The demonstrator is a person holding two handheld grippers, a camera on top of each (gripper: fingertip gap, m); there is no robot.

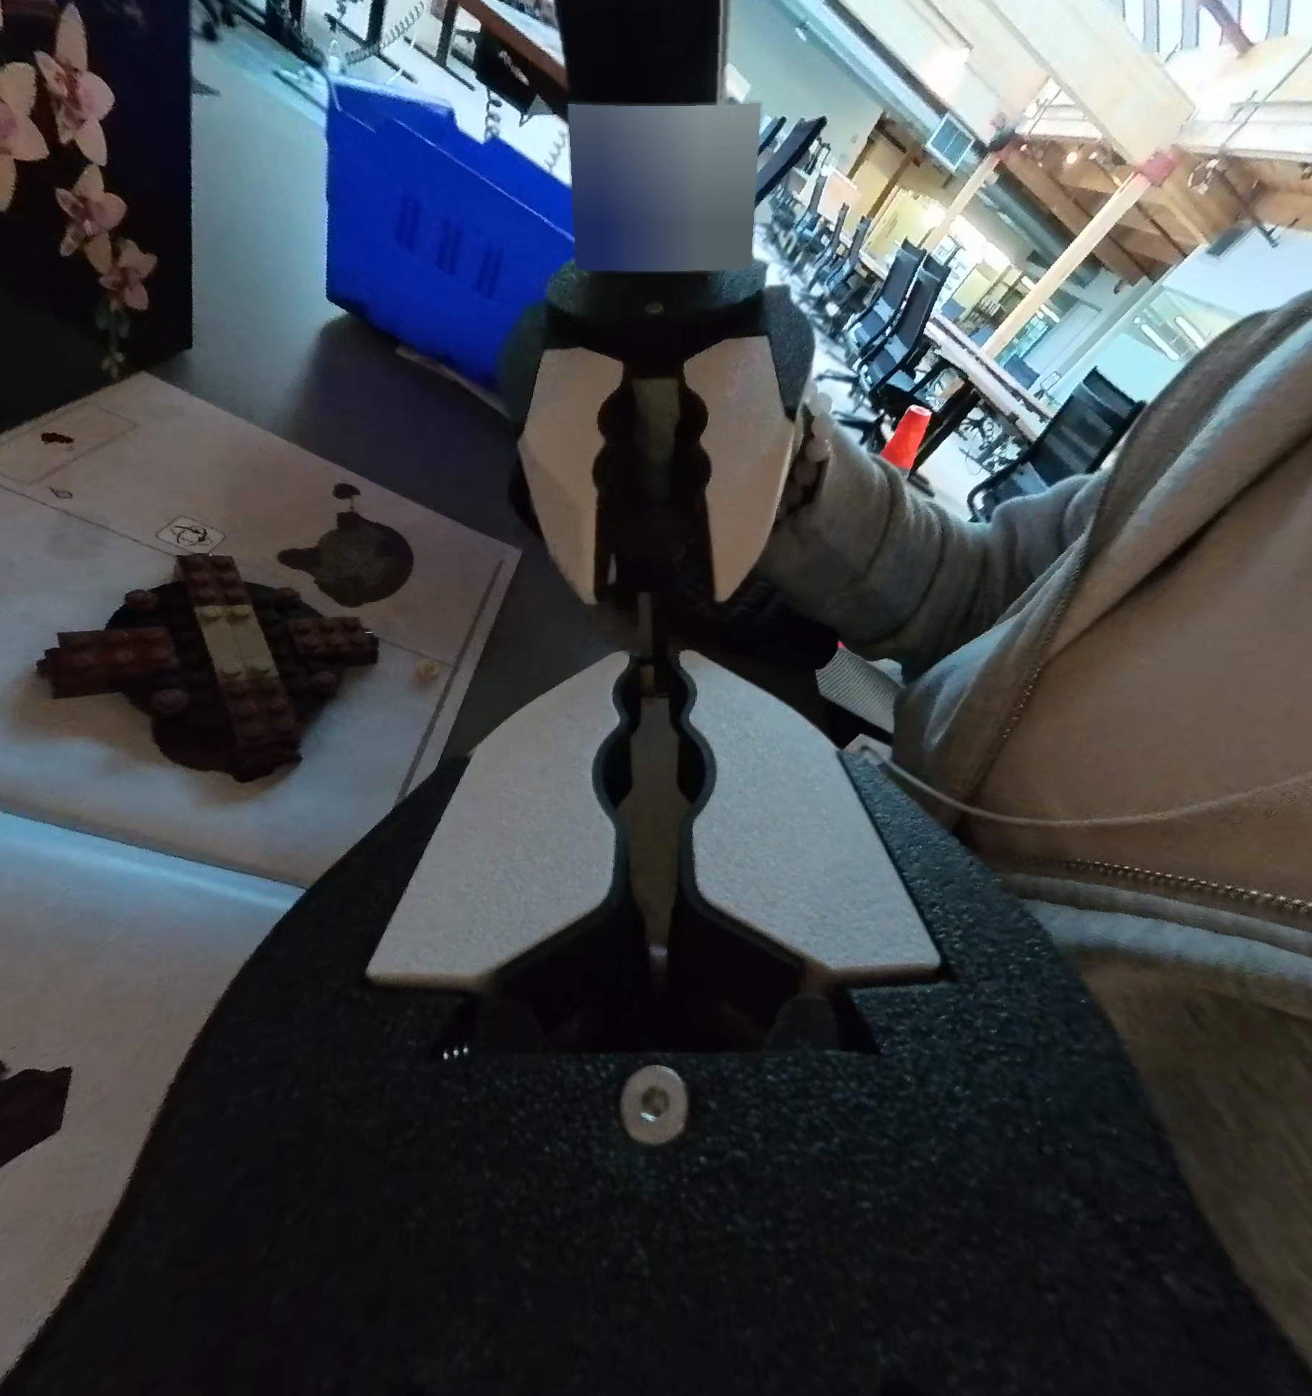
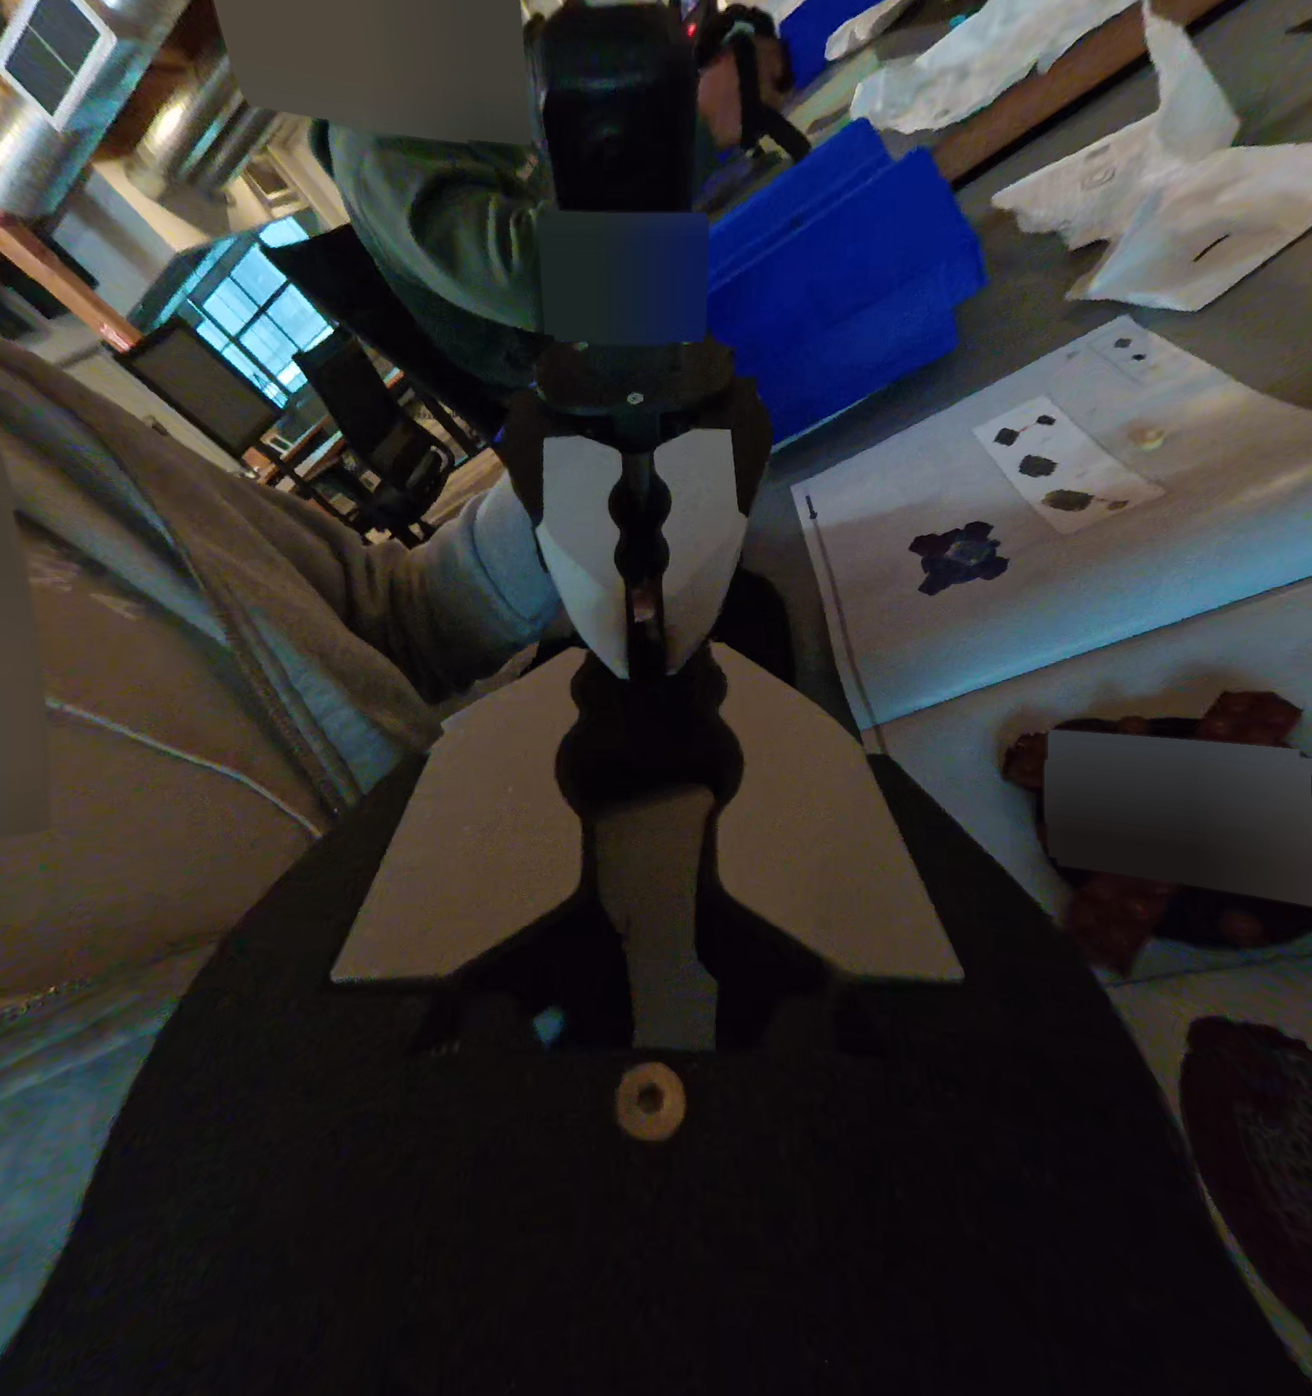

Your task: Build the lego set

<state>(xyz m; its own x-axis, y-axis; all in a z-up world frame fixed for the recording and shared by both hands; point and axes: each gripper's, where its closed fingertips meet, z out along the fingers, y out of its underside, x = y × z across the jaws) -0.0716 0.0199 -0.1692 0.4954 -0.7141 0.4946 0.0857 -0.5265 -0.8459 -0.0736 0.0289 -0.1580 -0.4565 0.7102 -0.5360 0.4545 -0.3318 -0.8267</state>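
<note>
**Two grippers meeting tip to tip above the table edge, a small piece between them**

Counted: two grippers, one brown brick model (image 1: 207, 665), one open booklet (image 1: 381, 725), one loose tan stud (image 1: 427, 668), one blue bin (image 1: 441, 249) and one flower-printed box (image 1: 71, 166). The left gripper (image 1: 649, 665) is holding its fingers almost together, pinching a thin dark piece (image 1: 649, 627) with a pale spot at the tips. That piece is sticking out toward the right gripper (image 2: 646, 680), which is facing it head on. The right fingers (image 2: 781, 763) are standing apart, flanking the left gripper's tips. Whether the right pads are touching the piece cannot be told. The model is lying on the booklet, well apart from both grippers, and the stud is lying just beside it. A grey sleeve (image 1: 902, 529) is reaching in behind the right gripper.
</note>
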